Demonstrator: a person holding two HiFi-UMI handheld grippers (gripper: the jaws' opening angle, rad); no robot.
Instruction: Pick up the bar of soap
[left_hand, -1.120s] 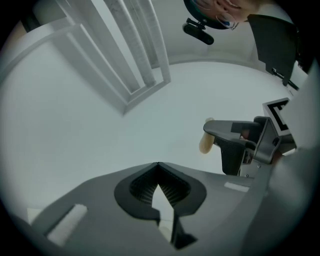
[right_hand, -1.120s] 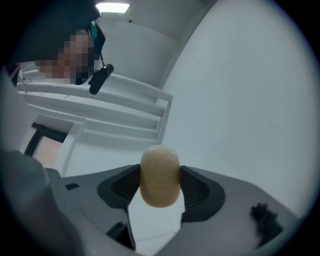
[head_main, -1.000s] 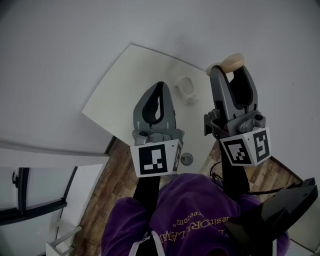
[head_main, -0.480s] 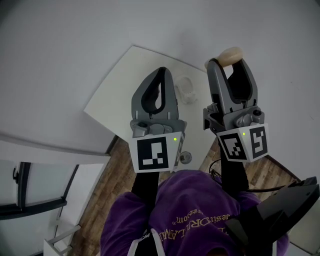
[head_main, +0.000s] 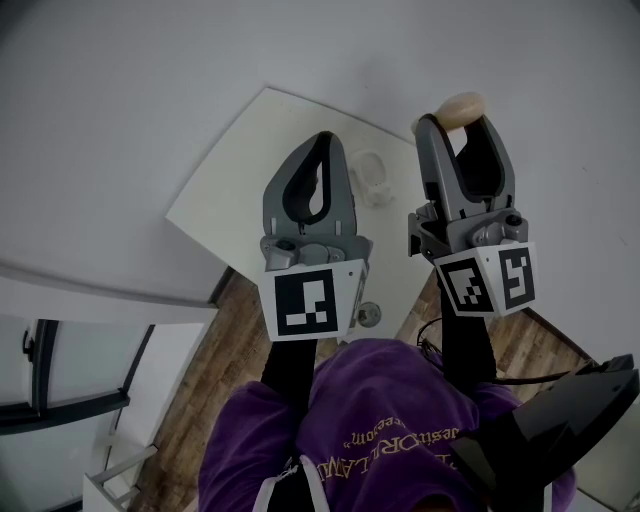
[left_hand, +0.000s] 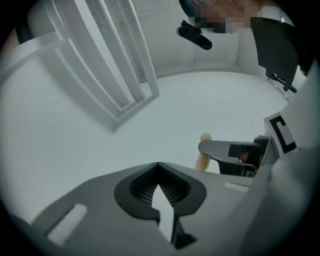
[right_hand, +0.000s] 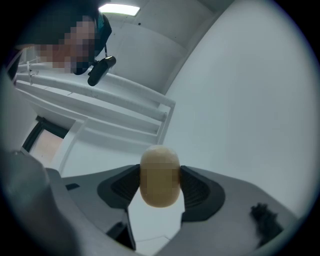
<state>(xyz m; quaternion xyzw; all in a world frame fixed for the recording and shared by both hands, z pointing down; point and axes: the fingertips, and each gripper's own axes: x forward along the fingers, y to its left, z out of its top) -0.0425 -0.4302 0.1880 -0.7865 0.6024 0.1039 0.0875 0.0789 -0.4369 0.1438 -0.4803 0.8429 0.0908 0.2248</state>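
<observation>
bar of soap (right_hand: 160, 175) clamped between jaws of right gripper (head_main: 462, 122), up in air well clear of white table (head_main: 250, 180), at 1 o'clock in head view. gripped near jaw tips only, part of bar poking past them. looks rounded, probably slick: could squirt out forward under harder squeeze, or slide free and drop if grip eases or wrist tilts. small white dish (head_main: 370, 180) at 8 o'clock from soap. left gripper (left_hand: 158, 165) at 9 o'clock, jaws closed together, nothing between.

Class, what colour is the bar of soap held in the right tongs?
Pale beige bar of soap, clearest in the right gripper view.
</observation>
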